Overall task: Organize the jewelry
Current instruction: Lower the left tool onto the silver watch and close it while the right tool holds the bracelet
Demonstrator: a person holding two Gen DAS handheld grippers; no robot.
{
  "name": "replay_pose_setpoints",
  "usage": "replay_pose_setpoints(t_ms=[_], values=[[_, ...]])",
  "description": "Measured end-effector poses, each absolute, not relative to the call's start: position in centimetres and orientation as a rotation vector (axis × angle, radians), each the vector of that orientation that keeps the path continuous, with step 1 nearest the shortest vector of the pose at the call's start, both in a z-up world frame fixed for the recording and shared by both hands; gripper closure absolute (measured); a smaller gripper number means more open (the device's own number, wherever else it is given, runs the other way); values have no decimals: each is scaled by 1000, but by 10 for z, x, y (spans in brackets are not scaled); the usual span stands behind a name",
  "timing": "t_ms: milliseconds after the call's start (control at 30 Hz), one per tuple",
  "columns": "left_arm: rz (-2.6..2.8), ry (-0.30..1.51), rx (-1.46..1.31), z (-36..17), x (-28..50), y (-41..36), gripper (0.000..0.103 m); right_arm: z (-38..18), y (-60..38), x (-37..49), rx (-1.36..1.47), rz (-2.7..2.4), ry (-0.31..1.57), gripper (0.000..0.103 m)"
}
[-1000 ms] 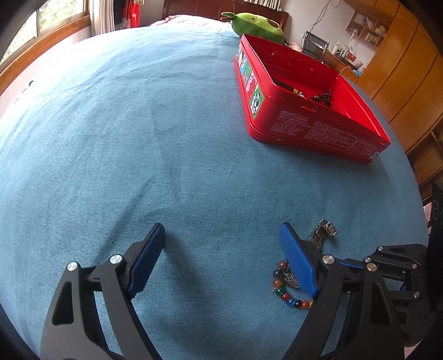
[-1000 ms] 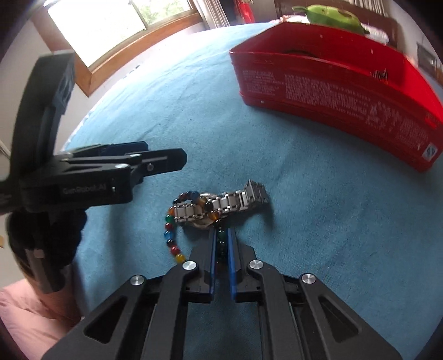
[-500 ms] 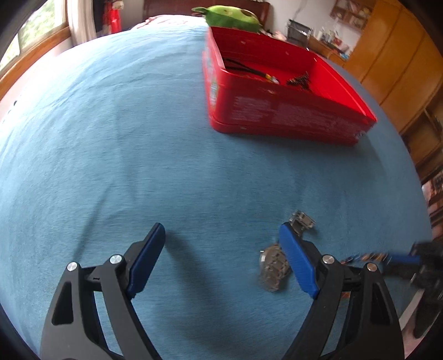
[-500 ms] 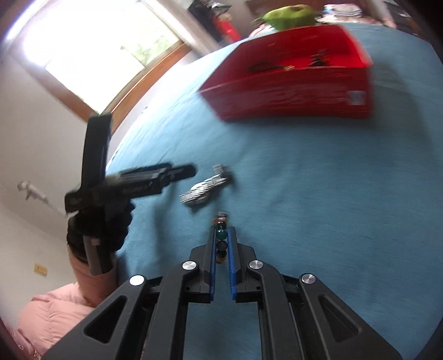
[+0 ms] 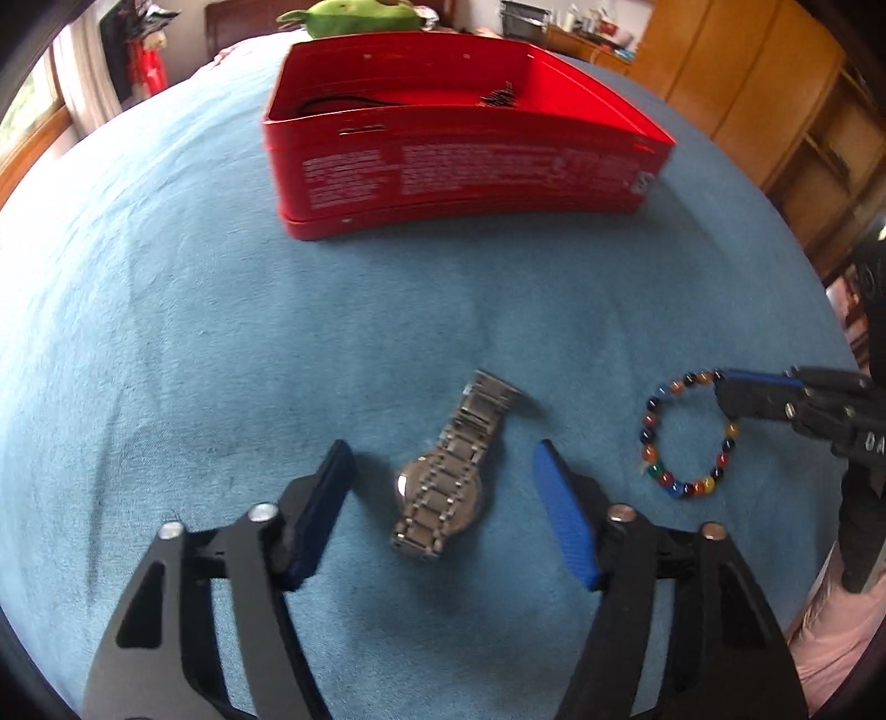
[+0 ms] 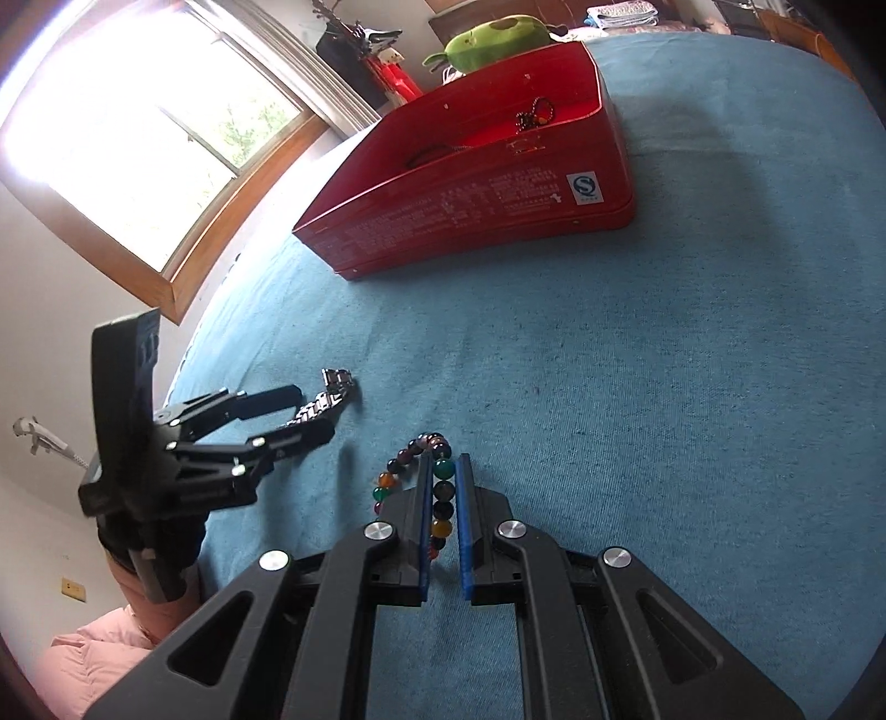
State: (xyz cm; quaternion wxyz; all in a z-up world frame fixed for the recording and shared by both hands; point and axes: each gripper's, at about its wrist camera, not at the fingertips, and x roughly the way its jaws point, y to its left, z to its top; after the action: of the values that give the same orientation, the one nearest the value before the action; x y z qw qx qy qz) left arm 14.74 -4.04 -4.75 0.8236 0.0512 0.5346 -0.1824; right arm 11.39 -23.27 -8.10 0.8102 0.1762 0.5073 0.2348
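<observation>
A silver metal watch (image 5: 451, 476) lies on the blue cloth between the jaws of my left gripper (image 5: 443, 459). The jaws are closing, and a gap shows on each side of the watch. The same watch (image 6: 321, 407) shows in the right wrist view beside the left gripper (image 6: 310, 412). My right gripper (image 6: 443, 465) is shut on a multicoloured bead bracelet (image 6: 440, 501), which hangs as a loop (image 5: 686, 437) to the right of the watch. The red tin (image 5: 454, 166) stands open further back, with dark jewelry inside.
A green plush toy (image 5: 354, 16) lies behind the tin (image 6: 470, 205). A bright window (image 6: 138, 138) is at the left and wooden cabinets (image 5: 775, 83) at the right. A pink sleeve (image 6: 111, 642) shows below the left gripper.
The bracelet has been pulled off the watch and away to the right. My left gripper has moved over the watch and narrowed its jaws around it. The red tin now faces me broadside.
</observation>
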Motion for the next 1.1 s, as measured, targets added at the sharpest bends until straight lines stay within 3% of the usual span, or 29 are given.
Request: replay_pose_setpoints(t_ms=[267,667,1100], values=[[-404,1143,118,-48,151,-46,74,-79,-249,108,401,493,1097,96],[-465,1179,-59,-44,147,-31,74,-84,-245,107,383,484,1115,95],[-452,1116,-58,-22,138,-20,74,-54,-245,97,403,569,1054,96]])
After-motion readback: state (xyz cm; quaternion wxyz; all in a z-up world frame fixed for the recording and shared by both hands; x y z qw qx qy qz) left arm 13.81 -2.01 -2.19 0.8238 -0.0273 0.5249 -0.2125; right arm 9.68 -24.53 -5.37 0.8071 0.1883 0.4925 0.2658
